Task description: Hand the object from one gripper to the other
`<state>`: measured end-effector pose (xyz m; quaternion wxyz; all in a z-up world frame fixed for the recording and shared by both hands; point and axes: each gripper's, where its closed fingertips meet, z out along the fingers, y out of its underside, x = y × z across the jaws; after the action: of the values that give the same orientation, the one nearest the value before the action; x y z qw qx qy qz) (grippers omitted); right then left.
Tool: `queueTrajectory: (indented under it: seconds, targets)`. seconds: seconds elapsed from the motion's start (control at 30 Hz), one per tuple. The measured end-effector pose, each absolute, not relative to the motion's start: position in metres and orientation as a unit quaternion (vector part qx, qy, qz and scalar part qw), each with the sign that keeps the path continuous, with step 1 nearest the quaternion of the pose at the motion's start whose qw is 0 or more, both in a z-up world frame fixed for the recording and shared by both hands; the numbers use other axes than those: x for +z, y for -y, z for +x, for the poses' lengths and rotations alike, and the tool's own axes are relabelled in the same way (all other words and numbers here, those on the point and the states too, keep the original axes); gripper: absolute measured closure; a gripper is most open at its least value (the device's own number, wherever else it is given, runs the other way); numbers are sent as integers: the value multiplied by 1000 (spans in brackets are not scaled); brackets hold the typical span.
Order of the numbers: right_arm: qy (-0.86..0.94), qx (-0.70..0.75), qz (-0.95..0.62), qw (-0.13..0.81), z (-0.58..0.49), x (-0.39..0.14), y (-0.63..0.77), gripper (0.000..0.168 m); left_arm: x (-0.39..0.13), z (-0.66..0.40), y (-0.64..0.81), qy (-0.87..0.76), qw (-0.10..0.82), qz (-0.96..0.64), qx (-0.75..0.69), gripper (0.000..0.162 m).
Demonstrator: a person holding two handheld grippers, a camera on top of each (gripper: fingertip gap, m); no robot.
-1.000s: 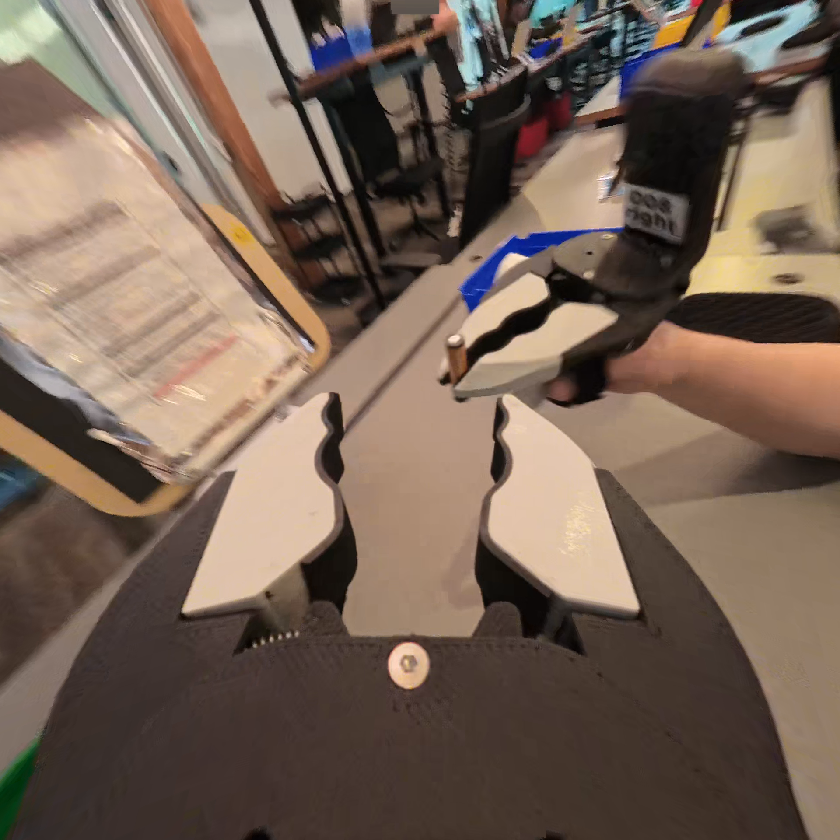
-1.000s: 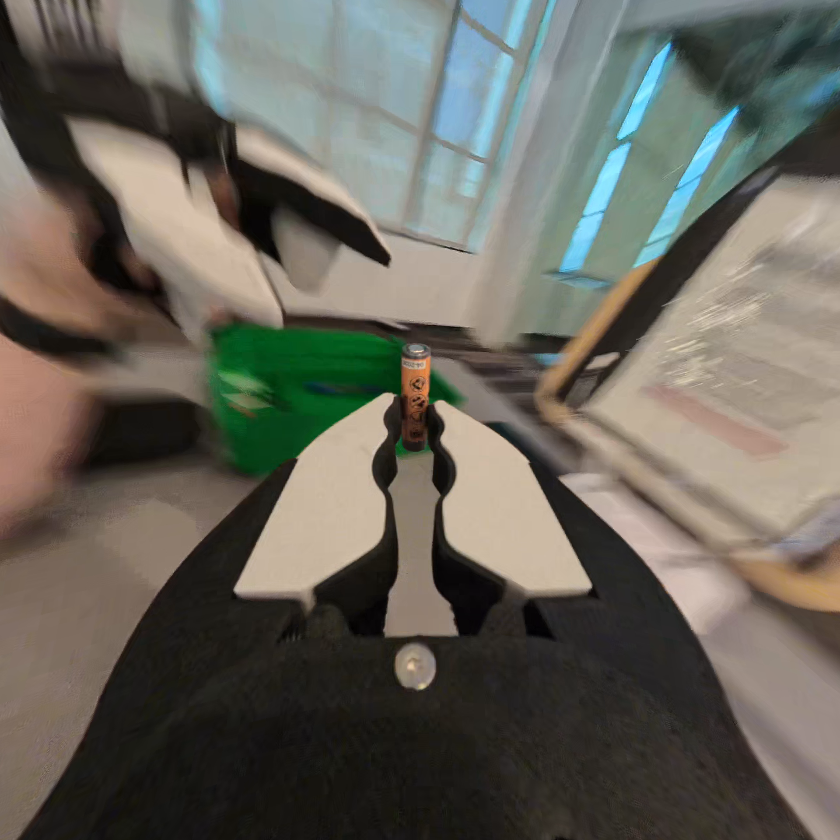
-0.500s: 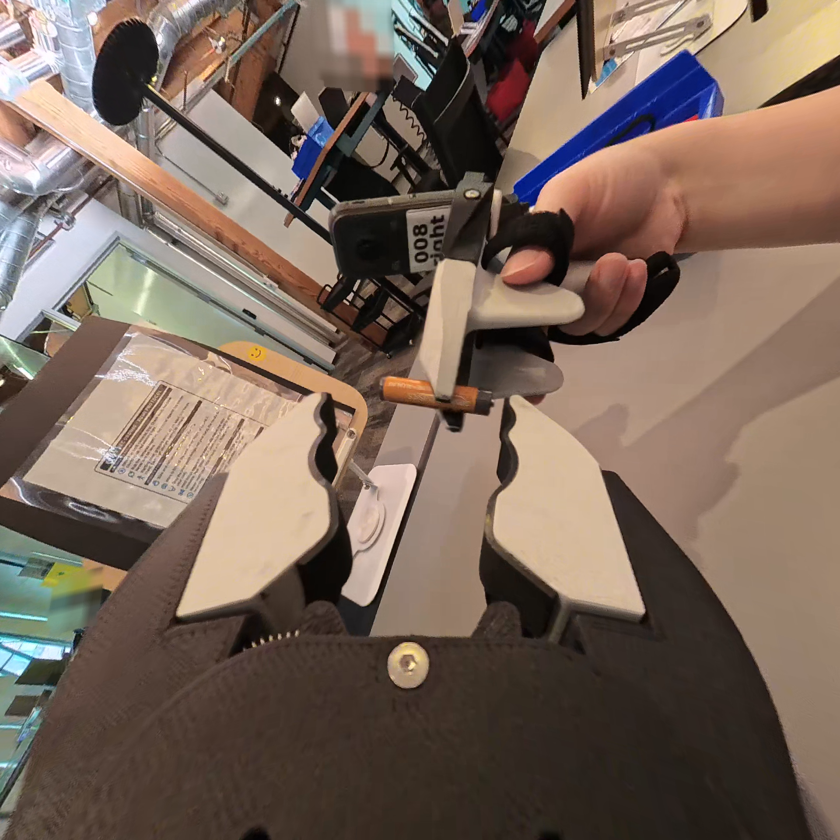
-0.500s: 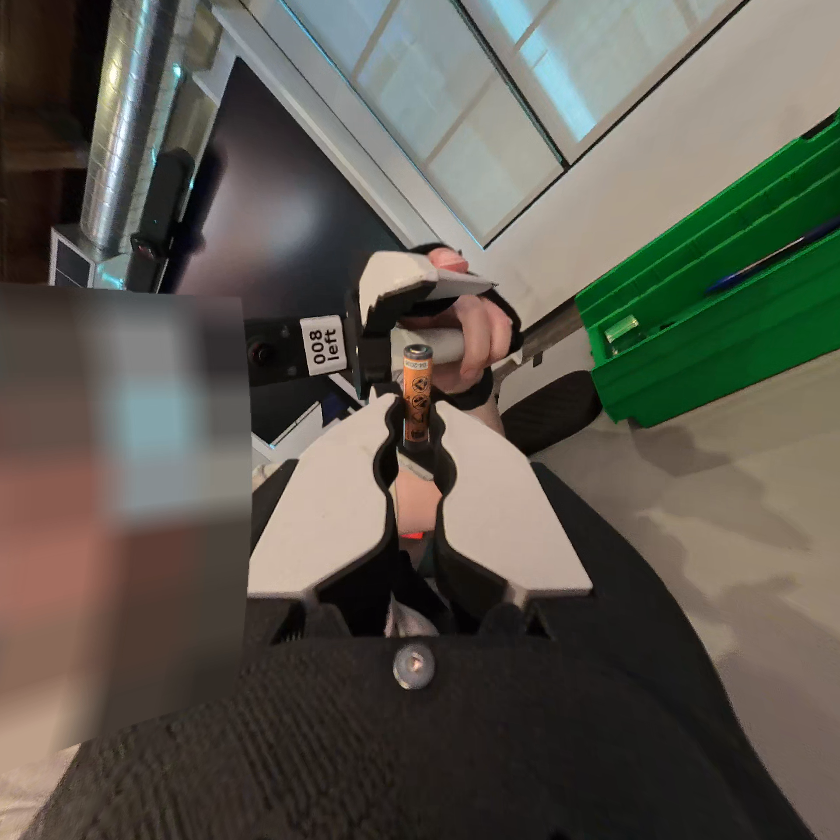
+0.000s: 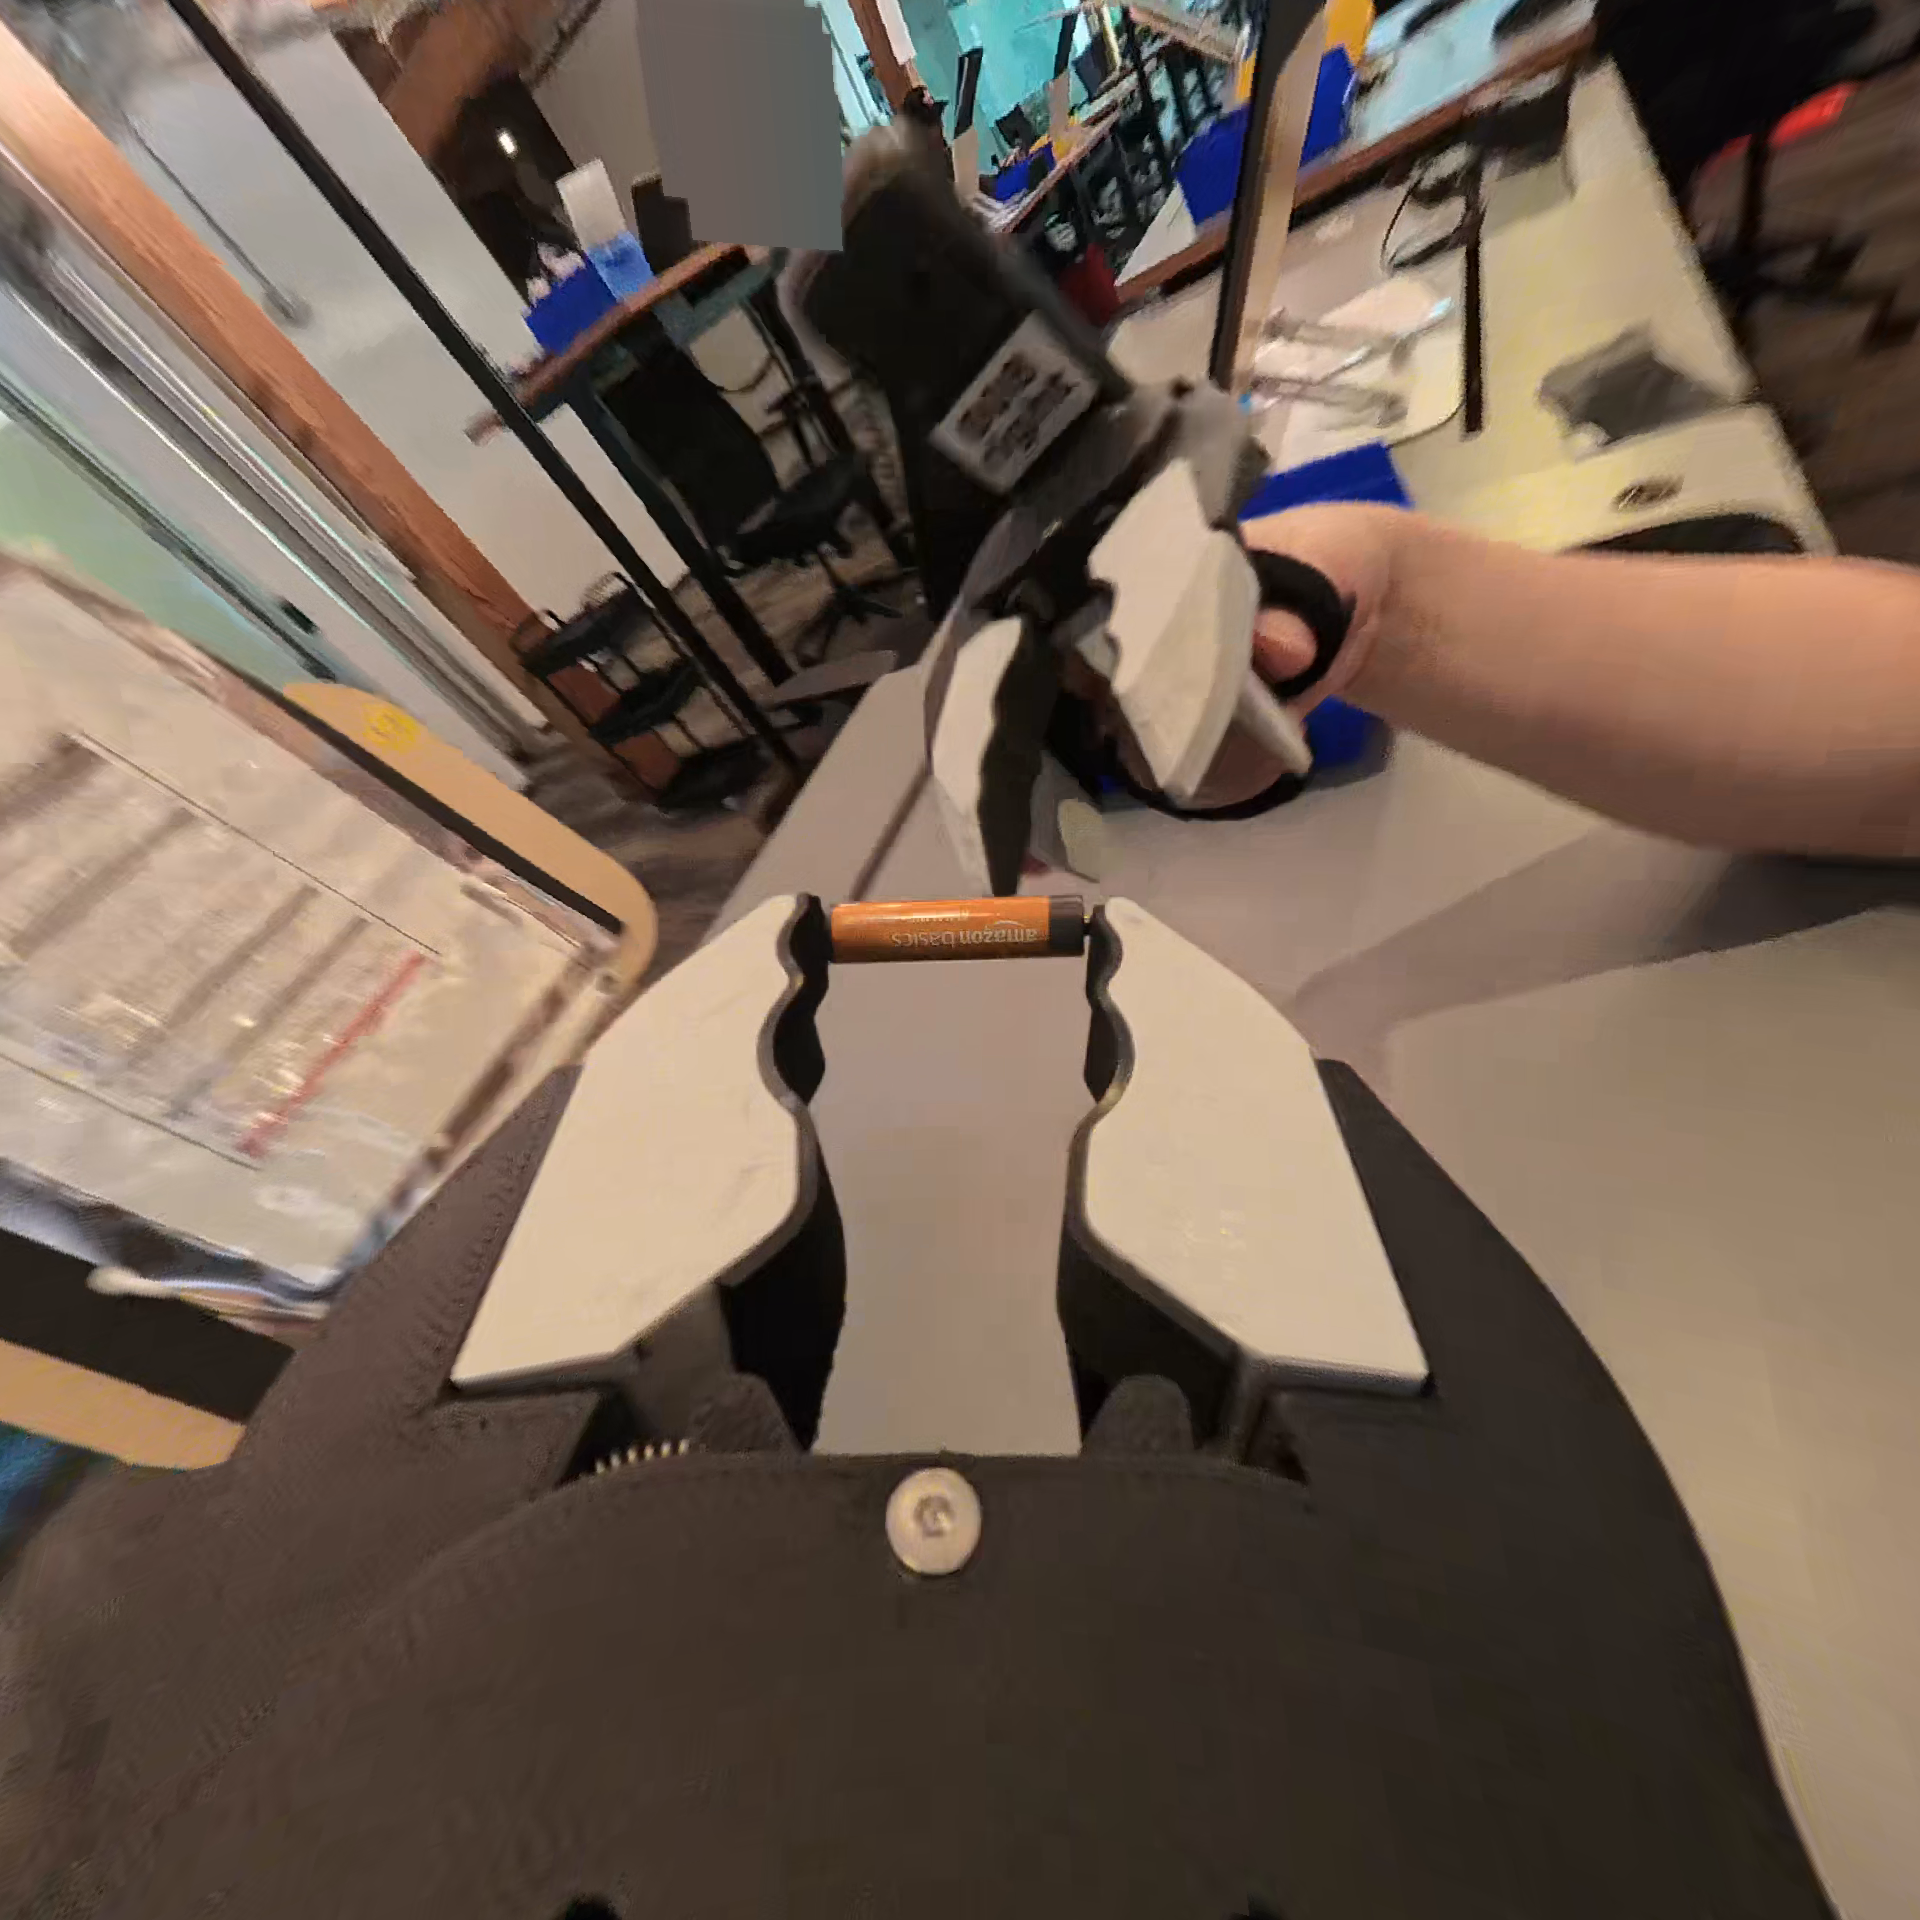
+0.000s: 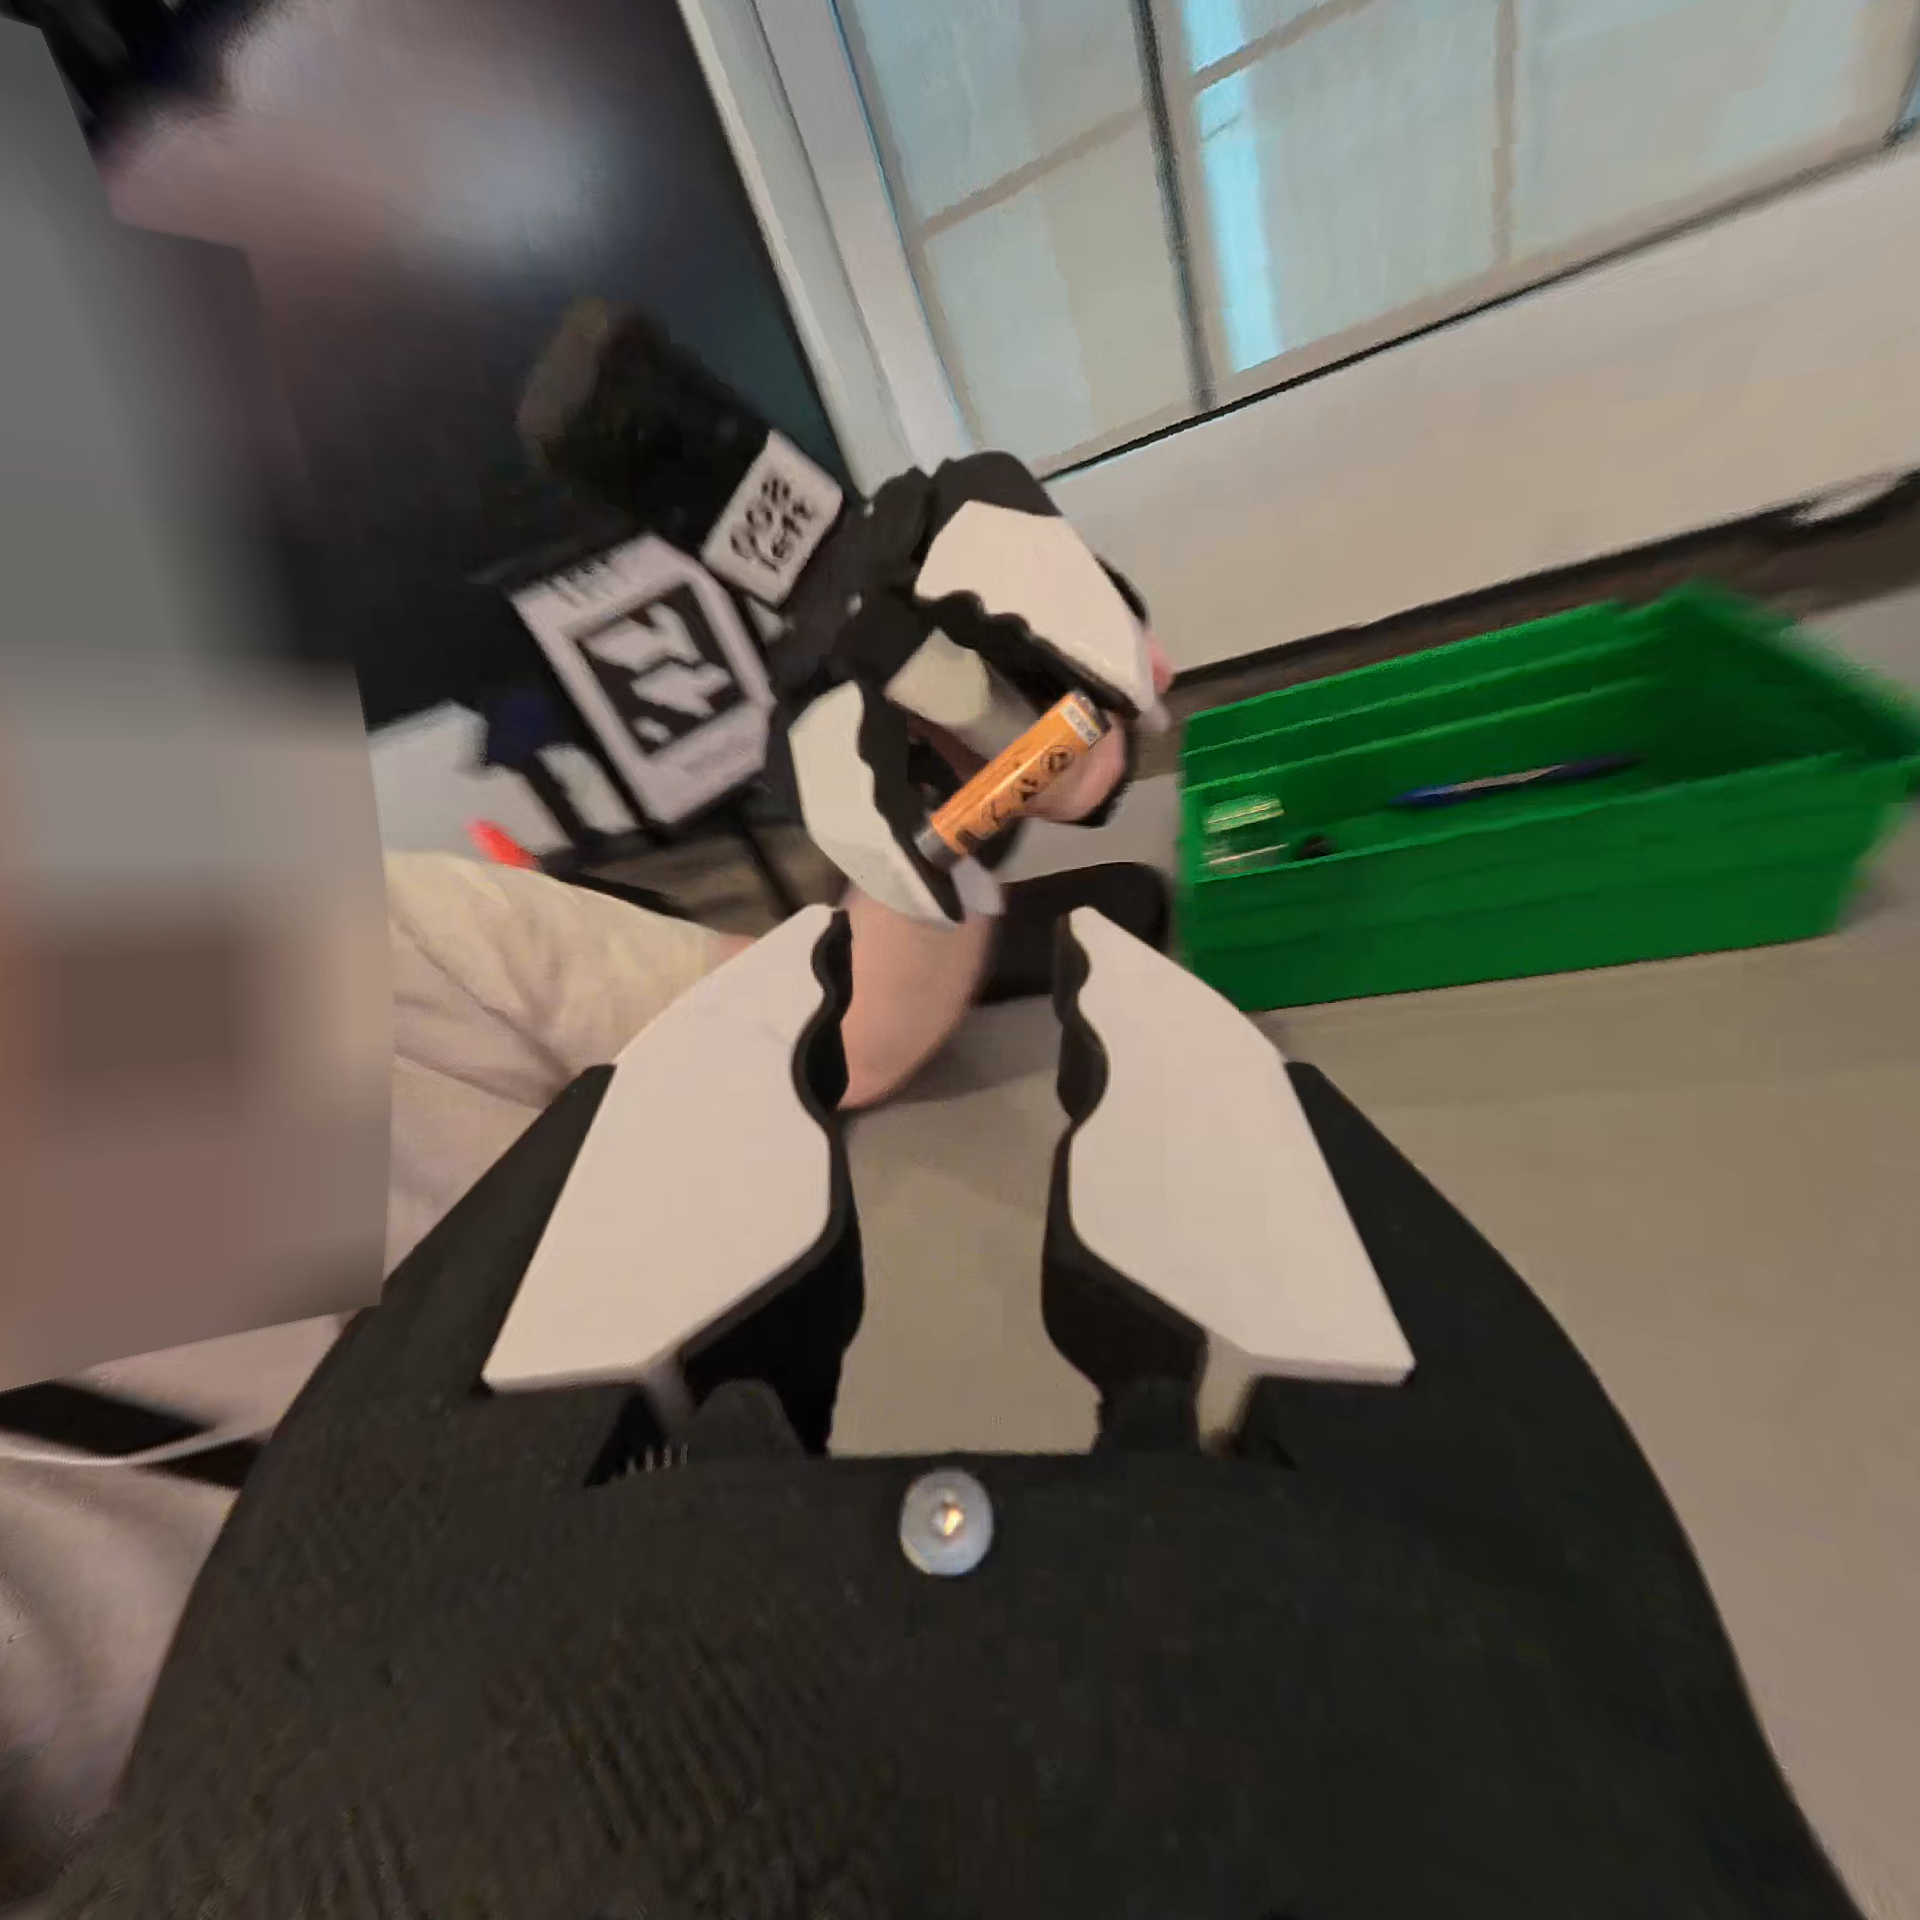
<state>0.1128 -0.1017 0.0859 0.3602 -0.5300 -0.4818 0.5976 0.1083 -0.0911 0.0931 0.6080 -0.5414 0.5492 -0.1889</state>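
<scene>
so the handover looks essentially done, judging from how things lie. the left gripper (image 5: 956, 920) is clamped endwise on the orange battery (image 5: 956, 935), one end against each fingertip, so the cell bridges the gap crosswise at the very tips. in the right wrist view the same battery (image 6: 1013, 781) shows tilted in that gripper, off the table and in the air. the right gripper (image 6: 951, 920) has its fingers apart with nothing between them, and in the left wrist view it (image 5: 1049, 727) sits beyond the battery, just clear of it, though motion blur keeps me from telling whether anything brushes.

what is left, i would guess, is little: get the empty tool clear and keep the hold steady. an end-to-end pinch at the tips seems a thin hold for a smooth cylinder, so a slip is the thing to watch.

as for containers, a green bin (image 6: 1558, 925) stands on the grey table (image 6: 1558, 1247) to the right, with dividers; it holds a bluish pen-like item in one slot and some small pieces at the left end, too blurred to name. a blue bin (image 5: 1340, 488) shows behind the person's hand (image 5: 1320, 613); its contents are hidden.
</scene>
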Motion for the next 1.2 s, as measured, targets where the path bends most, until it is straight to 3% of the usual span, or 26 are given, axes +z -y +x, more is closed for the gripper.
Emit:
queueTrajectory:
  seconds: [0.03,0.2,0.3,0.37,0.47,0.63,0.97,1.0,1.1,1.2]
  targets:
    - [506,548,-515,423,116,89,98,128,96,106,92,-536,597,-555,-221,114]
    - [565,133,-323,747,124,116,95,131,105,104,99,-461,509,-614,-389,114]
    - [590,-119,-221,768,116,108,100,137,98,108,106,-443,444,-636,-449,114]
    - [595,-159,-206,760,106,103,103,132,96,112,108,-432,419,-643,-474,114]
    - [588,-175,-191,766,96,102,106,132,92,116,111,-431,400,-646,-487,114]
    - [589,-148,-212,766,92,98,106,153,87,122,115,-450,395,-640,-482,115]
    - [584,-114,-246,765,92,99,103,154,89,121,111,-442,389,-636,-499,114]
    - [577,-82,-264,769,93,102,102,156,93,120,111,-442,398,-628,-501,114]
    - [530,63,-331,778,102,117,96,157,112,111,107,-437,458,-596,-494,92]
    - [455,318,-427,713,112,131,89,157,123,97,92,-455,575,-575,-364,89]
